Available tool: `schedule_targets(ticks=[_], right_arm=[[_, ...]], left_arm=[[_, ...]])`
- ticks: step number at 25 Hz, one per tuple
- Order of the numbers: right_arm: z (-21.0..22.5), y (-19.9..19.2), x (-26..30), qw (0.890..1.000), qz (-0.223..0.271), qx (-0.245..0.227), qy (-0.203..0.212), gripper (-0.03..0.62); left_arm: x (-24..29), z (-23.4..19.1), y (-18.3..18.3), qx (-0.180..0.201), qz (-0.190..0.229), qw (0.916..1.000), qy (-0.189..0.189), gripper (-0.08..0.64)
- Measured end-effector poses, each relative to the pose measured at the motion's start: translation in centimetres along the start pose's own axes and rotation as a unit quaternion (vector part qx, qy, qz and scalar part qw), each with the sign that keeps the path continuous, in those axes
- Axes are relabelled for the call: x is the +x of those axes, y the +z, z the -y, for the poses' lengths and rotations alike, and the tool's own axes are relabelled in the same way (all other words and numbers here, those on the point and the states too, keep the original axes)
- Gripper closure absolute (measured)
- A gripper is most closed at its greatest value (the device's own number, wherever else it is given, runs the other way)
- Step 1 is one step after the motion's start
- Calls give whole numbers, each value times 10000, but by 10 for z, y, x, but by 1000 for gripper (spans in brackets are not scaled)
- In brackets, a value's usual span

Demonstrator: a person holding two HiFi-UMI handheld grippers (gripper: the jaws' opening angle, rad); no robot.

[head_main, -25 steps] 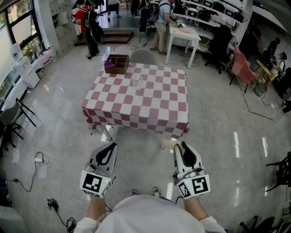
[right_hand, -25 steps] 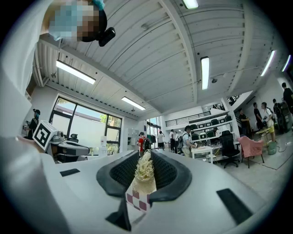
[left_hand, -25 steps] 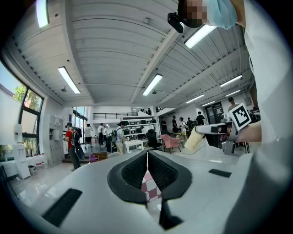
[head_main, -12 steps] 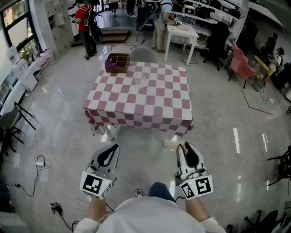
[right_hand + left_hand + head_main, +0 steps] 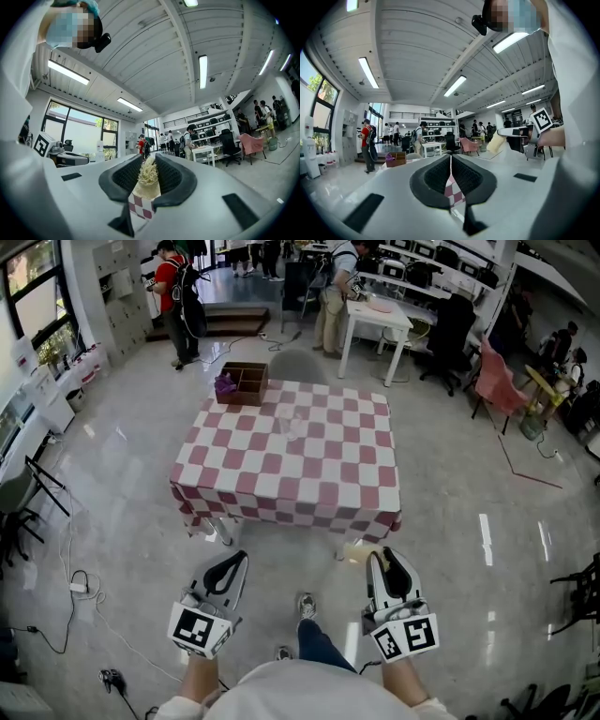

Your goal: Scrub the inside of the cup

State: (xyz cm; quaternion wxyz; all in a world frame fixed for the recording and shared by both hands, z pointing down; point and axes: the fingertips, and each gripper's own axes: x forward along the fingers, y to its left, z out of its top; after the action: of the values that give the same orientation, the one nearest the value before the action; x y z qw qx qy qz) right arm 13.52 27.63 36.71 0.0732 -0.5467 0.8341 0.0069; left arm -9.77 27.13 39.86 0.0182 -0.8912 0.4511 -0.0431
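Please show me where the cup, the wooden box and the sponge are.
cup (image 5: 291, 424): head view, its clear wall.
wooden box (image 5: 246, 399): head view, its near wall.
sponge (image 5: 148, 174): right gripper view, its frayed face.

Left hand-held gripper (image 5: 234, 561) closed, right (image 5: 382, 559) on sponge (image 5: 360, 552)

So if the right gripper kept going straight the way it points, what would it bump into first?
Probably the near edge of the checkered table, straight ahead of the right gripper and its sponge; height is hard to judge.
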Motion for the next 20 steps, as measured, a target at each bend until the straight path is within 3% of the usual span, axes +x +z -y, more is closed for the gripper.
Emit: schedule_targets(ticks=[20], right_arm=[[101,-18,167,9983,-8,192,554,497]], left_arm=[[171,-79,11,123,-9,9994,324,526]])
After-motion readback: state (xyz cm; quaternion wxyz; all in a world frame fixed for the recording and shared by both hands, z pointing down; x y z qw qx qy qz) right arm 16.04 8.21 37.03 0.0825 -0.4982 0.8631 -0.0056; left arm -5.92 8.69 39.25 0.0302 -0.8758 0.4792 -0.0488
